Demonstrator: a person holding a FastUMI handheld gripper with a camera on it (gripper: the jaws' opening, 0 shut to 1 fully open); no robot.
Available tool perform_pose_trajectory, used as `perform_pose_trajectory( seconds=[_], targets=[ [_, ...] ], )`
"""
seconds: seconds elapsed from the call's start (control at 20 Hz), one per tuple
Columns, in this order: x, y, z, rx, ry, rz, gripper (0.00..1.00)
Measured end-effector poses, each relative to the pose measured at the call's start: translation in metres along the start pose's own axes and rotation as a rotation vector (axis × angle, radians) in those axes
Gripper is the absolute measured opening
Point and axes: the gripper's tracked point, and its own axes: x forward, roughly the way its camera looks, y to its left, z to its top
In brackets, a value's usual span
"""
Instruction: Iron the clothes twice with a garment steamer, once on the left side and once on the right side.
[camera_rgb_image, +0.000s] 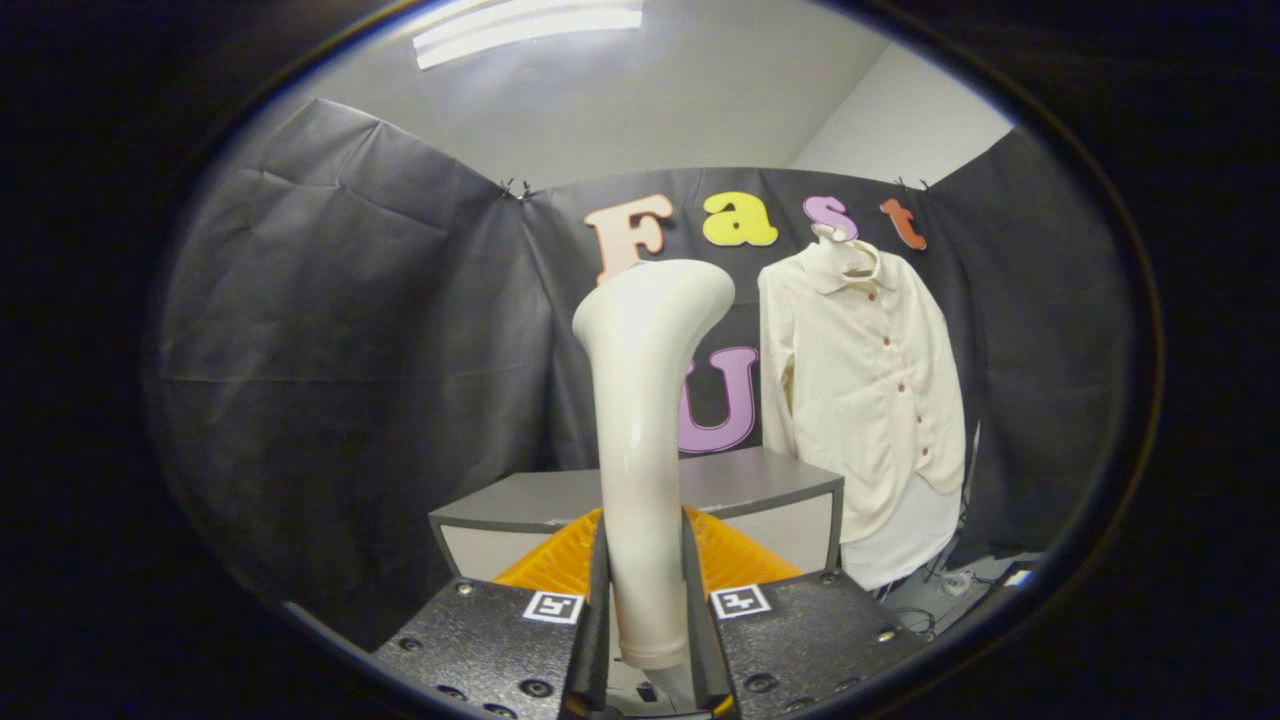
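The gripper (646, 610) clamps its 2 fingers on the handle of a glossy cream garment steamer (645, 400), standing upright between them. Beyond, to the right, hangs a cream buttoned shirt (865, 390).

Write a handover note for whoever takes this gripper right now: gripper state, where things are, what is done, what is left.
Gripper: shut on the garment steamer, which stands upright between the fingers, head up.
Shirt: hangs on the booth wall, beyond the fingers and off to the right, buttoned, above the far end of the grey table.
Done: steamer picked up. The head is apart from the shirt.
Left, as it looks: both passes, left side and right side.
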Motion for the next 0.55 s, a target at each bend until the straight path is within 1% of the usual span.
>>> perform_pose_trajectory(
  seconds=[0.55],
  targets=[
    [0.007,-0.007,-0.010,0.020,0.027,-0.005,0.32]
  ],
)
